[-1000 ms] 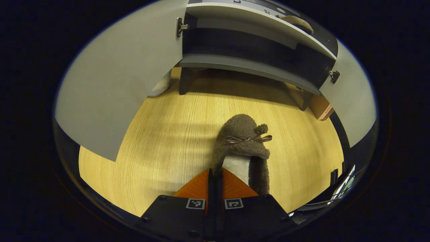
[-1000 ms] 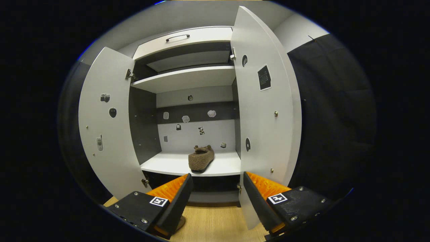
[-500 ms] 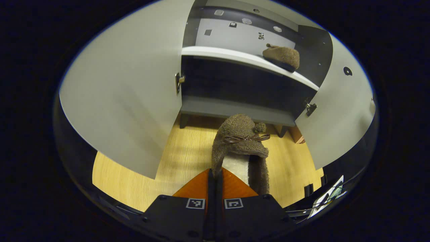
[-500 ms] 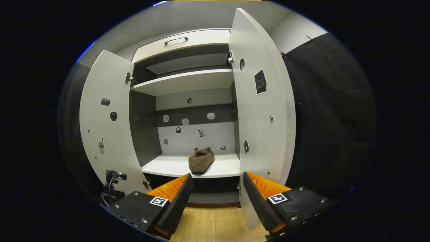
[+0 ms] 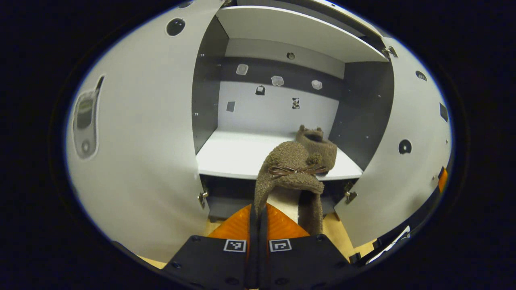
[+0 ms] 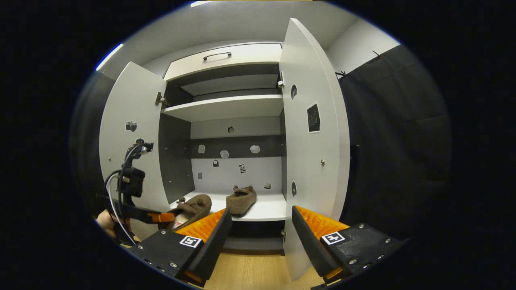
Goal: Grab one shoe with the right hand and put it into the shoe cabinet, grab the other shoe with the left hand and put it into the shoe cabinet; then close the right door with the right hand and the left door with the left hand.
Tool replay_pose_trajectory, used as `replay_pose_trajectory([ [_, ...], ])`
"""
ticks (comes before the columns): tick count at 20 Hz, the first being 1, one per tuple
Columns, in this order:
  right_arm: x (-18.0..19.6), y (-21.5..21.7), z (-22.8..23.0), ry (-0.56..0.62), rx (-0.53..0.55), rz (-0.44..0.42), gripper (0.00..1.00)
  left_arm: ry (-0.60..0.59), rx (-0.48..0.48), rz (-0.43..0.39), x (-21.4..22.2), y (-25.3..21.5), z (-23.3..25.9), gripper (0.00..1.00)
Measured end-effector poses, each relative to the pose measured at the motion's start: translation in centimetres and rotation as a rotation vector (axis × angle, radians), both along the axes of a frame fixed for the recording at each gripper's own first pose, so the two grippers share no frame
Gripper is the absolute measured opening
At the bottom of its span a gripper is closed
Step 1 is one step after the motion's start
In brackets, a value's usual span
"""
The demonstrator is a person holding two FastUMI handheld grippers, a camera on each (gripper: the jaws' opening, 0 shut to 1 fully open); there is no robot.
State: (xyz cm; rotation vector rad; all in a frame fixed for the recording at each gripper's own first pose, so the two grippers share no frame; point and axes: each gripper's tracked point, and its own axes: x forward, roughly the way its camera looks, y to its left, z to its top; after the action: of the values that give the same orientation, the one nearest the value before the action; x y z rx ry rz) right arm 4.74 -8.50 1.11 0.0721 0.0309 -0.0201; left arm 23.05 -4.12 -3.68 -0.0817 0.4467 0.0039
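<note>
A fuzzy brown slipper (image 5: 290, 173) with a small bow hangs from my left gripper (image 5: 258, 209), which is shut on its side rim. It is held just in front of the cabinet's white lower shelf (image 5: 234, 153). The other brown slipper (image 5: 318, 141) lies on that shelf at the right, partly hidden behind the held one. In the right gripper view my right gripper (image 6: 260, 217) stands open and empty, farther back from the cabinet. That view shows the shelved slipper (image 6: 241, 200), the held slipper (image 6: 195, 205) and the left gripper (image 6: 161, 217) at the lower left.
Both cabinet doors stand wide open: the left door (image 6: 129, 153) and the right door (image 6: 310, 161). An upper shelf (image 6: 225, 106) and a drawer with a handle (image 6: 217, 54) sit above. Wooden floor (image 6: 250, 270) lies below, and black cloth wall (image 6: 395, 141) hangs to the right.
My left gripper has risen from near the floor to the lower shelf's height, carrying the slipper toward the cabinet. It has come into the right gripper view. The right gripper stays open.
</note>
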Motion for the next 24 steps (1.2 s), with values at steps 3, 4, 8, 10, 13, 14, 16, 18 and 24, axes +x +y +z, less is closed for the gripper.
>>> replay_pose_trajectory([
  [3, 0.1, -0.4, 0.5, -0.003, 0.019, -0.009, 0.92, -0.069, 0.0, 0.03, 5.8, 0.6, 4.5, 0.06],
  [4, 0.1, -0.5, 0.6, -0.007, 0.023, -0.014, 0.92, -0.085, 0.009, 0.037, 7.8, 0.9, 5.7, 0.07],
  [8, 0.2, -1.0, 1.4, -0.026, 0.027, -0.039, 0.92, -0.087, 0.001, 0.055, 12.8, 1.8, 6.9, 0.06],
  [10, 0.3, -1.2, 1.8, -0.033, 0.025, -0.054, 0.92, -0.079, 0.003, 0.058, 16.1, 2.7, 7.1, 0.06],
  [13, 0.5, -1.4, 2.2, -0.04, 0.027, -0.069, 0.92, -0.029, -0.018, 0.061, 18.9, 3.1, 5.0, 0.06],
  [14, 0.7, -1.5, 2.2, -0.043, 0.029, -0.072, 0.92, -0.008, -0.016, 0.063, 19.5, 3.3, 4.1, 0.06],
  [16, 0.8, -1.6, 2.3, -0.048, 0.03, -0.079, 0.92, 0.031, -0.036, 0.077, 20.3, 3.4, 2.3, 0.06],
  [18, 0.9, -1.6, 2.2, -0.046, 0.031, -0.083, 0.92, 0.077, -0.065, 0.08, 20.5, 3.4, 0.6, 0.07],
  [24, 0.9, -1.4, 2.2, -0.043, 0.035, -0.065, 0.92, 0.068, -0.036, 0.095, 19.9, 4.1, 0.3, 0.14],
])
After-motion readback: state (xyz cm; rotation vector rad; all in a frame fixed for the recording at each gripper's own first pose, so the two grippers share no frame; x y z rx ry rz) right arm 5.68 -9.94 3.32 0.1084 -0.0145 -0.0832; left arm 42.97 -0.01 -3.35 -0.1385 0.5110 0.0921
